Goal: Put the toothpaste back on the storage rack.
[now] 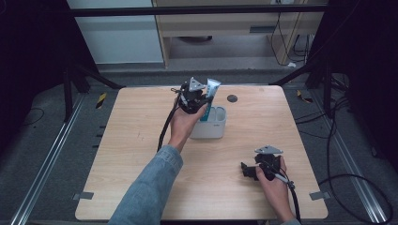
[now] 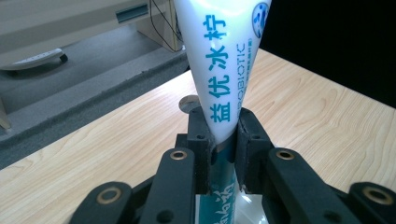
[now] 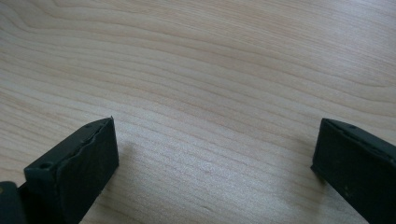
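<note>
- Your left gripper (image 2: 223, 140) has its 2 black jaws squeezed on a smooth white tube (image 2: 224, 60), which fans out flat above them, over the white cup (image 1: 210, 125).
- Your right gripper (image 3: 215, 158) has its jaws wide apart, with bare grainy wood table (image 3: 210, 70) between them.

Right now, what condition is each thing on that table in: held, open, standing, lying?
Left gripper: shut on the toothpaste tube, held above the holder.
Toothpaste tube: upright, pinched between the jaws, lower end at the white holder's mouth.
White holder: standing upright on the table, open on top.
Right gripper: jaws wide open, nothing between them, low over bare wood.
Table: wooden top.
</note>
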Motion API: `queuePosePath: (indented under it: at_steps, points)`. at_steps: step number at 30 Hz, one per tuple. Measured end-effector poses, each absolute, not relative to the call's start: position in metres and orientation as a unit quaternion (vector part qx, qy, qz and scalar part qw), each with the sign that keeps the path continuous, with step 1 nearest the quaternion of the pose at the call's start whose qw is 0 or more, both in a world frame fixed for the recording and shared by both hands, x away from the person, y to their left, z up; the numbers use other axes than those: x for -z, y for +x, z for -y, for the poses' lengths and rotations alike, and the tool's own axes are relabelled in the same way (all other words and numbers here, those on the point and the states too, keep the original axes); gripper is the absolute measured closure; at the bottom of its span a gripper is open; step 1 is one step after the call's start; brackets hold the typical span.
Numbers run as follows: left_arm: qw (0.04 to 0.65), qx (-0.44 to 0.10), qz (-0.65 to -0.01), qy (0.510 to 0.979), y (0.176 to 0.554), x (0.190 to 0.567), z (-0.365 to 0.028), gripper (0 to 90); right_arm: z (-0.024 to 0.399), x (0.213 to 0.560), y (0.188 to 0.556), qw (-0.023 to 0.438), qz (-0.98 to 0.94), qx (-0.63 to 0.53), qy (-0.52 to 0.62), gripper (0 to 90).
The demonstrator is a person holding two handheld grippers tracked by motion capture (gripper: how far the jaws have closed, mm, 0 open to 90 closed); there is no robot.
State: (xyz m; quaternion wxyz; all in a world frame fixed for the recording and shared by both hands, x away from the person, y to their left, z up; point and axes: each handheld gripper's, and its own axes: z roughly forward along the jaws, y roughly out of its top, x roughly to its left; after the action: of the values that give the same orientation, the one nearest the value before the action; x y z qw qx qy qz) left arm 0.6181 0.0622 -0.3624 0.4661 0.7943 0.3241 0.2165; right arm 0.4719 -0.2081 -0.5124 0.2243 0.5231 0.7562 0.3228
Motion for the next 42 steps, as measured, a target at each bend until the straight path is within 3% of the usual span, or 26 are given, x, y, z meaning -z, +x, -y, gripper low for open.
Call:
queuePosePath:
  at_steps: [42]
  points:
    - [0.442, -0.198, -0.336, 0.808, 0.621, 0.392, -0.061, 77.7, 0.208, 0.512, 0.472, 0.221, -0.758, -0.324, 0.522, 0.5]
